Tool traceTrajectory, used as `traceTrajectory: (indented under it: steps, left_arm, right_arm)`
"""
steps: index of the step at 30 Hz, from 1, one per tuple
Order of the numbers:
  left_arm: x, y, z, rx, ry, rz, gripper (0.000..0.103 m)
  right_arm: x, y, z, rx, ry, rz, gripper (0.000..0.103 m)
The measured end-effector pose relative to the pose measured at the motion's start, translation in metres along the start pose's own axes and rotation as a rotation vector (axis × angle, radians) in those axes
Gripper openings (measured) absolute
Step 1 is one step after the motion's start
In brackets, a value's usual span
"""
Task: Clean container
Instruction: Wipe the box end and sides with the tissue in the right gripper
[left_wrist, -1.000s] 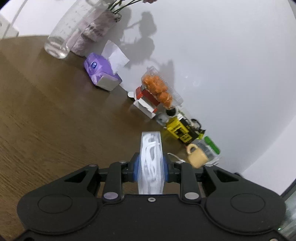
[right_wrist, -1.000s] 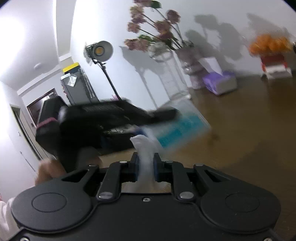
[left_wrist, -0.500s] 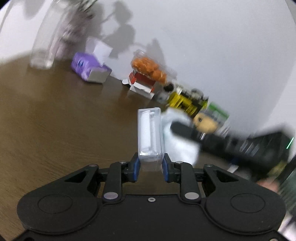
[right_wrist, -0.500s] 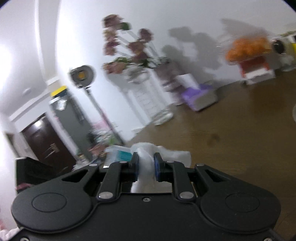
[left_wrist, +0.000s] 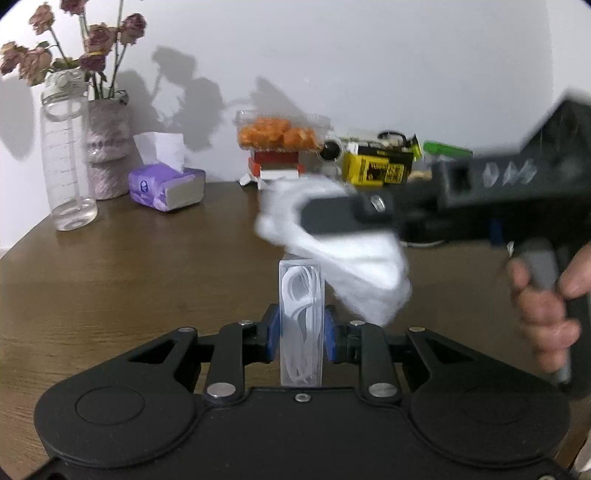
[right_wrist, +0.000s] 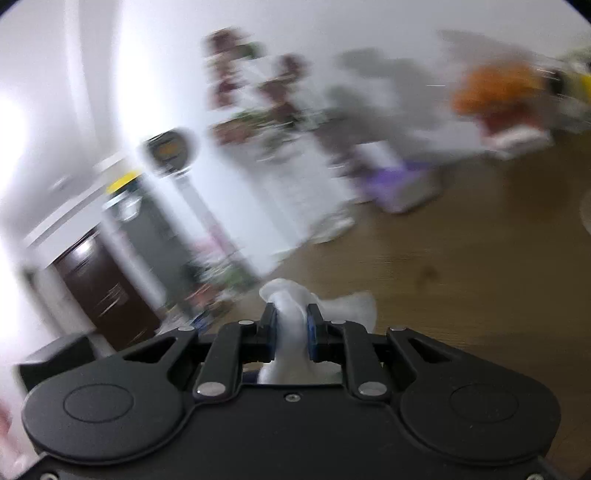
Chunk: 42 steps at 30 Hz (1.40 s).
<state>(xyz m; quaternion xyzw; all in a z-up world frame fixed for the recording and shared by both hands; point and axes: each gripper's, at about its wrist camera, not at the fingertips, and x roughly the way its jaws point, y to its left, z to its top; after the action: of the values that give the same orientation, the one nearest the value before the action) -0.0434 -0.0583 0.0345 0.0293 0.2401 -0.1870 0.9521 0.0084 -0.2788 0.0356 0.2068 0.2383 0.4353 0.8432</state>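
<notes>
**Clear container held upright while a white cloth was brought to its top**

The left gripper (left_wrist: 301, 328) was seen clenched on a narrow clear container (left_wrist: 301, 314), which was held upright between the blue pads (left_wrist: 272, 328) above the wooden table (left_wrist: 147, 280). White curved pieces could be made out inside the container. The right gripper (right_wrist: 290, 328) was seen clamped on a bunched white cloth (right_wrist: 291, 314). In the left wrist view, that gripper was shown reaching in from the right, blurred, with the cloth (left_wrist: 354, 258) draped over its tip and lying against the container's upper end; whether real contact was made could not be told. The right hand (left_wrist: 543, 295) was seen wrapped around the grey handle at the frame's right edge.

Along the wall at the back of the table, a clear water bottle (left_wrist: 66, 158), a vase of dried flowers (left_wrist: 107, 147), a purple tissue pack (left_wrist: 166, 184), a clear tub of orange pieces (left_wrist: 280, 133) and a yellow box (left_wrist: 376, 166) were seen. The right wrist view was heavily blurred.
</notes>
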Motion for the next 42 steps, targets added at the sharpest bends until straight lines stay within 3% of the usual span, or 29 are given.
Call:
traceTrajectory:
  steps: [2, 7, 8, 11, 12, 17, 18, 21, 24, 27, 31, 33, 36, 42]
  left_arm:
    - [0.004, -0.005, -0.005, 0.032, 0.019, 0.006, 0.025]
    - [0.004, -0.006, -0.010, 0.064, 0.040, 0.015, 0.027]
    - [0.006, -0.006, -0.011, 0.074, 0.057, 0.015, 0.028]
    - [0.010, -0.009, -0.016, 0.111, 0.047, 0.041, 0.049]
    - [0.010, -0.011, -0.015, 0.121, 0.040, 0.043, 0.053]
    - [0.021, -0.012, 0.005, 0.160, 0.049, 0.043, 0.051]
    - [0.024, -0.009, 0.008, 0.147, 0.058, 0.031, 0.031]
    - [0.026, -0.001, 0.014, 0.110, 0.069, 0.012, 0.026]
    - [0.008, -0.003, 0.007, 0.136, -0.018, 0.001, 0.026]
    - [-0.023, -0.003, -0.003, 0.113, -0.173, -0.093, 0.026]
    - [-0.055, 0.017, -0.003, -0.024, -0.329, -0.166, 0.026]
    - [-0.066, 0.031, 0.002, -0.119, -0.378, -0.197, 0.025]
    - [-0.070, 0.047, 0.015, -0.229, -0.409, -0.193, 0.025]
    - [-0.048, 0.057, 0.026, -0.432, -0.367, -0.127, 0.025]
  right_arm:
    - [0.005, 0.015, 0.006, -0.079, 0.034, 0.000, 0.016]
    - [0.015, 0.000, 0.017, -0.065, 0.064, -0.178, 0.016]
    - [0.013, 0.000, 0.015, -0.065, 0.083, -0.166, 0.017]
    - [0.013, 0.017, 0.010, -0.117, 0.148, -0.051, 0.017]
    - [0.012, 0.022, 0.008, -0.137, 0.145, -0.049, 0.017]
    - [-0.019, 0.016, 0.008, -0.064, 0.007, -0.105, 0.017]
    - [-0.027, 0.011, 0.008, -0.033, -0.024, -0.129, 0.017]
    - [-0.044, -0.009, 0.002, 0.064, -0.062, -0.188, 0.017]
    - [-0.041, -0.024, -0.005, 0.112, -0.055, -0.219, 0.017]
    - [-0.031, -0.027, -0.007, 0.138, -0.049, -0.155, 0.017]
    - [-0.022, -0.014, 0.000, 0.119, -0.069, 0.081, 0.017]
    - [-0.019, -0.010, 0.004, 0.122, -0.060, 0.096, 0.017]
    - [-0.011, -0.016, 0.000, 0.154, -0.015, 0.019, 0.017]
    - [0.000, 0.019, -0.034, 0.106, -0.018, 0.087, 0.017]
